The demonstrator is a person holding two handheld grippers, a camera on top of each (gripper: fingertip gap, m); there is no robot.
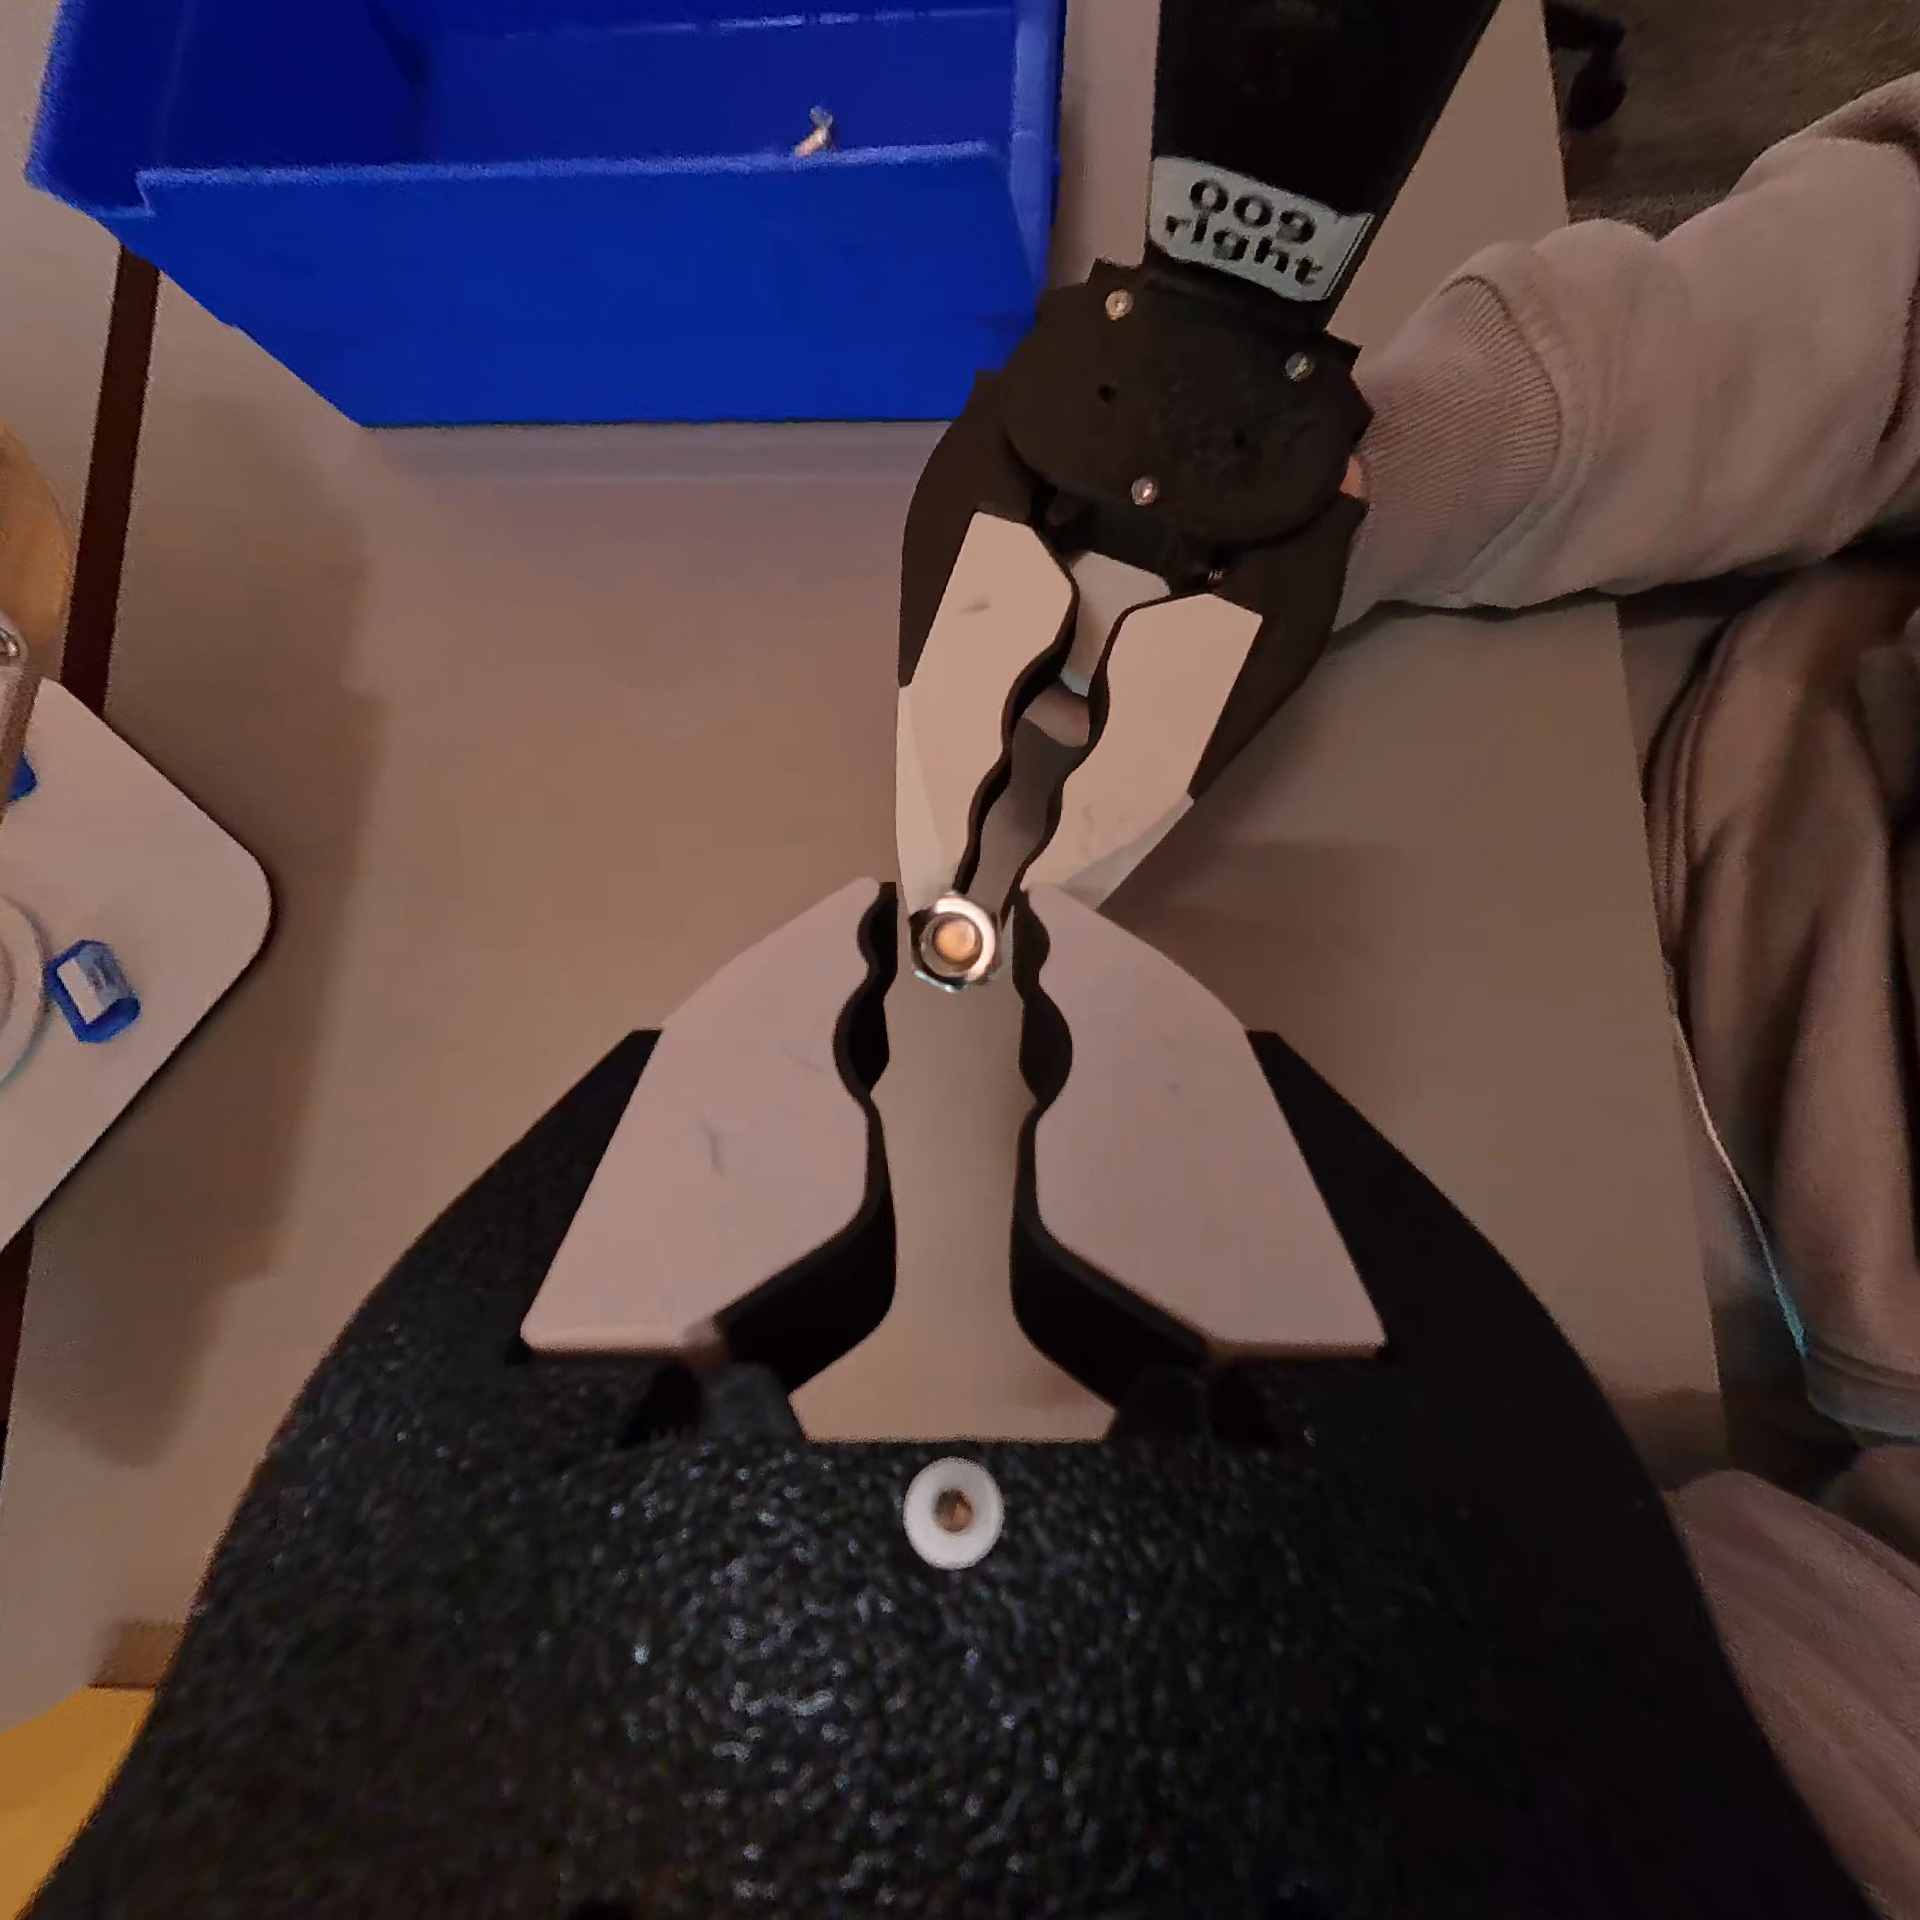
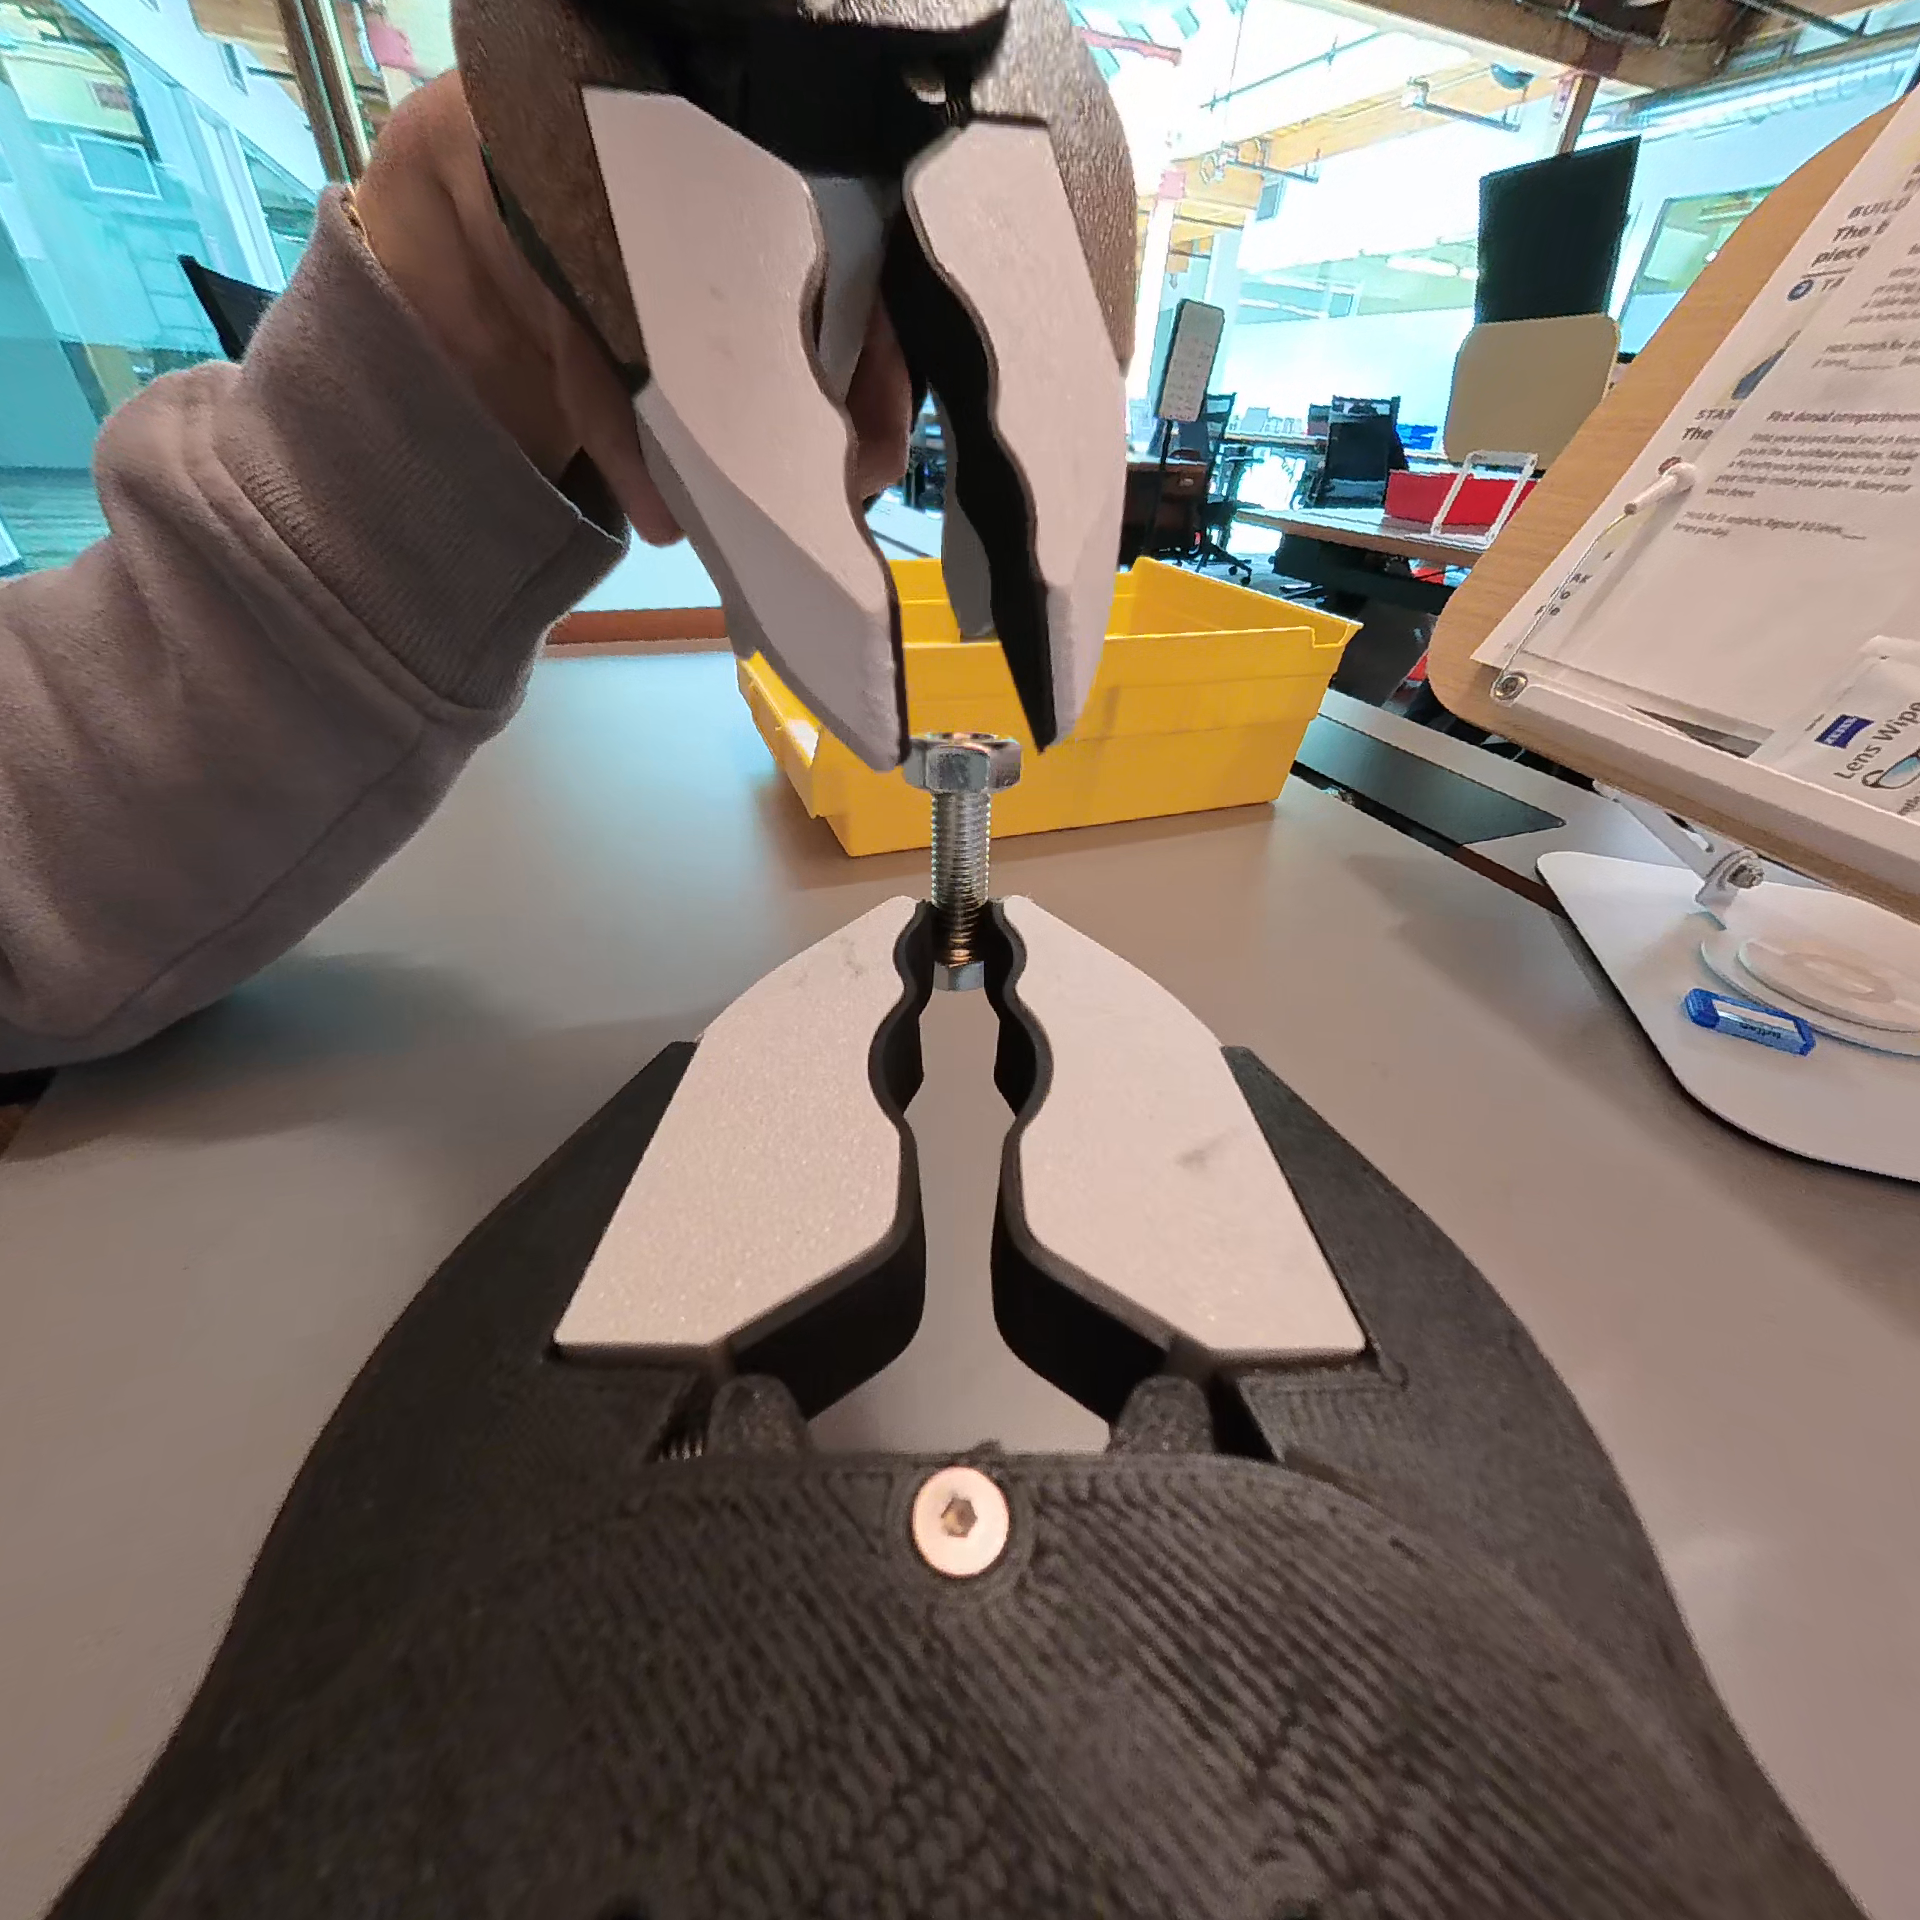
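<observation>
A: Bolt [image 2: 958, 852] location?
B: Above the grey table [image 2: 520, 935], clamped in the right gripper [image 2: 958, 935]. Jaws are nearly closed, pads pressing on the thread, with the bolt head just under the fingertips.
A: Axis?
B: Long axis vertical, upright. Head down, free end up, with a hex nut [image 2: 961, 767] on the top end.
A: Left gripper [image 2: 966, 732]?
B: Comes down from above, jaws partly open, tips either side of the nut. The left wrist view shows gaps, so nothing is gripped.
A: Surroundings?
B: Yellow bin [image 2: 1143, 748] right behind the bolt. Blue bin [image 1: 582, 291] beyond the grippers, one small unclear item inside. Tilted document stand [image 2: 1714, 623] to the right, small blue tag [image 2: 1751, 1023] on its base. Grey sleeve [image 2: 260, 623] resting on the table at left.
</observation>
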